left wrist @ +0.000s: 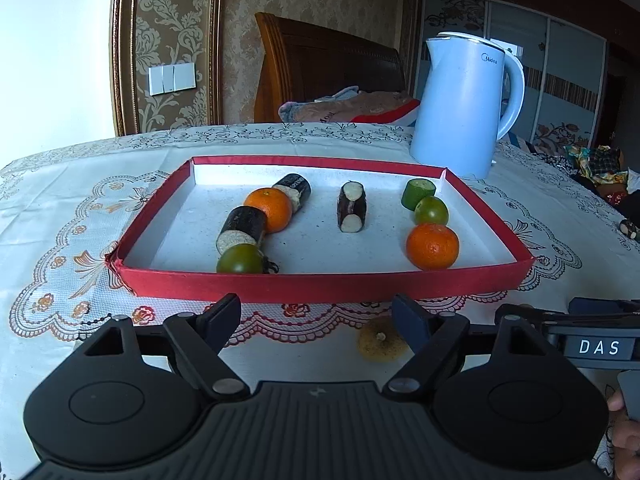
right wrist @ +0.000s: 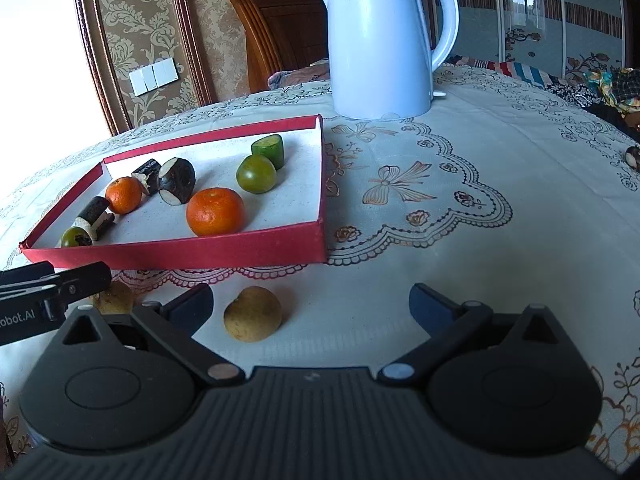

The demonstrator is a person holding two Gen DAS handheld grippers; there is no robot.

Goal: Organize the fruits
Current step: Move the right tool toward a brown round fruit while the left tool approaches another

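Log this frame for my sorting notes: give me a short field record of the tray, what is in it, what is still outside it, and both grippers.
tray: red-walled tray on the tablecloth
in tray: two oranges, two green fruits, green cut piece, three dark cut pieces
outside tray: two yellow-brown fruits before its near wall
kettle: pale blue kettle, behind the tray
left gripper: open, empty
right gripper: open, empty

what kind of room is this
Most likely a bedroom in a home. A wooden headboard with bedding stands behind the table, sliding wardrobe doors line the far wall, and an electric kettle sits on the embroidered tablecloth beside a red tray of fruit.
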